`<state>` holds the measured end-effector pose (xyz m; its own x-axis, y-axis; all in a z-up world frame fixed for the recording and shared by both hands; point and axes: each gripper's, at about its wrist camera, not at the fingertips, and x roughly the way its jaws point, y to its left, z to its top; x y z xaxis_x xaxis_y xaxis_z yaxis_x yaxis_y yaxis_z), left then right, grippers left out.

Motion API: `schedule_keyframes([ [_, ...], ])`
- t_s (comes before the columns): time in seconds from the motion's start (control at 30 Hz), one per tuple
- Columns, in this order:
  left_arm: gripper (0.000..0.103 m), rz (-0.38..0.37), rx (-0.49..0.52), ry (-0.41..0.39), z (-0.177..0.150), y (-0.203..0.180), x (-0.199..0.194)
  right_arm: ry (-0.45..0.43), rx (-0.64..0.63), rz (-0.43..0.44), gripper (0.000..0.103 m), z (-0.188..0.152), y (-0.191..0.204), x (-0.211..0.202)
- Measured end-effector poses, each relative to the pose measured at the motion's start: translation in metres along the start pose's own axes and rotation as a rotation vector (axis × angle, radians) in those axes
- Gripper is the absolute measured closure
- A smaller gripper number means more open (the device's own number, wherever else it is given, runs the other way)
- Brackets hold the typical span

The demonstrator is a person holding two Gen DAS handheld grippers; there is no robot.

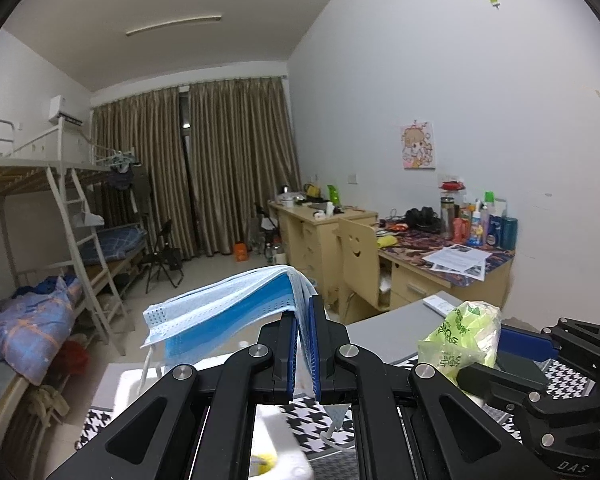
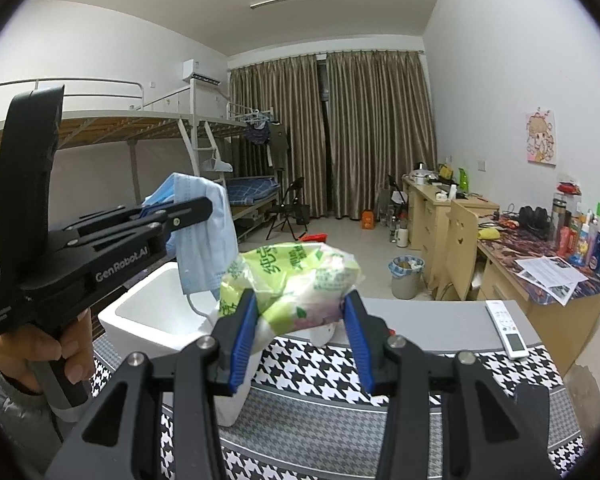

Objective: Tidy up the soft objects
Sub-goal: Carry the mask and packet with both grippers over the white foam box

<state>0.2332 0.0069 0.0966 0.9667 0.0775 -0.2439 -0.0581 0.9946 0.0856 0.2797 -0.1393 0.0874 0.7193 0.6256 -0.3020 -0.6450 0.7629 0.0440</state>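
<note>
Foam box (image 2: 156, 320), white and open-topped, sits on the houndstooth cloth (image 2: 412, 368) below both grippers; what shows of its hollow in the right wrist view is bare white, though the left wrist view catches a bit of something yellow (image 1: 265, 461) low in a white foam piece, too cropped to name; a grey waste bin (image 2: 406, 276) with a blue liner stands on the floor by the desk (image 2: 540, 312), some rubbish inside it. Left gripper (image 1: 304, 344) has its blue pads pressed nearly together on a stack of blue face masks (image 1: 220, 308); the masks fold over the fingertips and hang above the box, ear loops dangling; a hand (image 2: 40, 350) wraps the grip below, and the tool points slightly downward. Right gripper (image 2: 300, 316) stands partly open, its pads squeezing the two sides of a green tissue pack (image 2: 296, 276) held up over the table edge (image 2: 440, 320), just beside the masks.
</note>
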Motion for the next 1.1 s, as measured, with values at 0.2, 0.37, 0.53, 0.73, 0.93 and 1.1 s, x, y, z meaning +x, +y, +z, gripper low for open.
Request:
schedule_keyframes([
  [0.2,0.097,0.036,-0.014,-0.006,0.0,0.011,-0.002,0.005,-0.014,0.036,0.055,0.002,0.01,0.008],
  [0.37,0.097,0.075,-0.028,0.0,-0.002,0.023,-0.002,0.02,-0.027,0.067,0.055,0.004,0.022,0.017],
  [0.53,0.097,0.109,-0.036,0.011,-0.005,0.035,-0.003,0.035,-0.045,0.092,0.055,0.009,0.034,0.028],
  [0.73,0.097,0.14,-0.048,0.025,-0.01,0.049,-0.003,0.049,-0.056,0.112,0.055,0.011,0.045,0.036],
  [0.93,0.097,0.158,-0.052,0.043,-0.016,0.059,0.0,0.061,-0.071,0.125,0.055,0.012,0.054,0.043],
  [1.1,0.097,0.168,-0.064,0.073,-0.023,0.068,0.004,0.074,-0.078,0.132,0.055,0.012,0.057,0.046],
])
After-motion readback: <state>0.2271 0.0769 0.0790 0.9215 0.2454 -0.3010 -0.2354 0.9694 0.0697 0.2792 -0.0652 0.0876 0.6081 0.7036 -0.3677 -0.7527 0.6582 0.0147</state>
